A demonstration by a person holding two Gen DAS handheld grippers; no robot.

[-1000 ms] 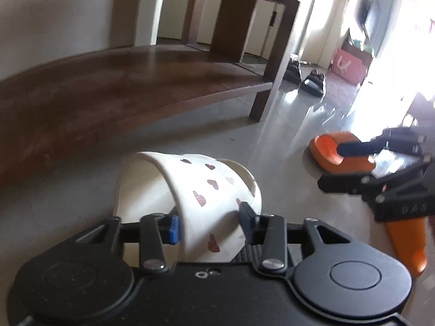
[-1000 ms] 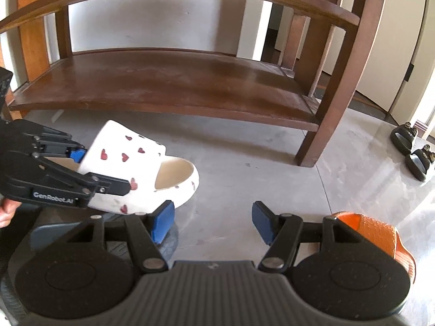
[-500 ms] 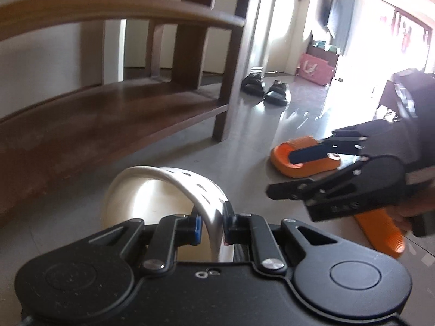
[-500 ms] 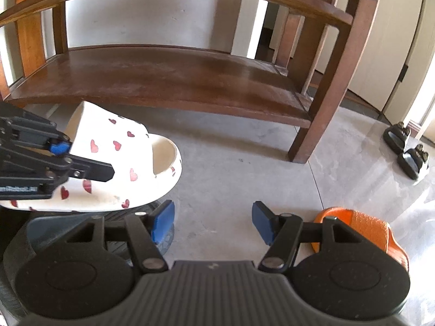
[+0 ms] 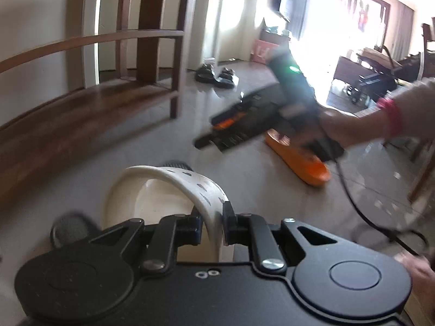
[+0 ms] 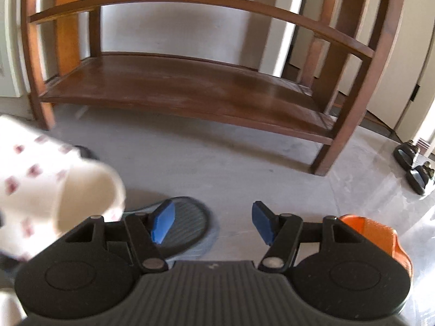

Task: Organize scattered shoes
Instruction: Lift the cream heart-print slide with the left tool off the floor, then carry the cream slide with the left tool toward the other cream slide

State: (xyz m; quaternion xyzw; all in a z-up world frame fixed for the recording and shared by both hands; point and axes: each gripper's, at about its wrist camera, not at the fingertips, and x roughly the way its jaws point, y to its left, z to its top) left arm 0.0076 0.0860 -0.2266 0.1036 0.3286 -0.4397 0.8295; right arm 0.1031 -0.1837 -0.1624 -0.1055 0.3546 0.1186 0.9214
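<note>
Between the left tool's [image 5: 212, 228] pads sits the white slipper's [image 5: 187, 187] strap.

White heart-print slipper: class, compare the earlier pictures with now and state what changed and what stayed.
The left tool closed on the strap of the white heart-print slipper and lifted it off the floor. The right tool stayed open and empty; the orange slippers and wooden shoe rack kept their places.
</note>
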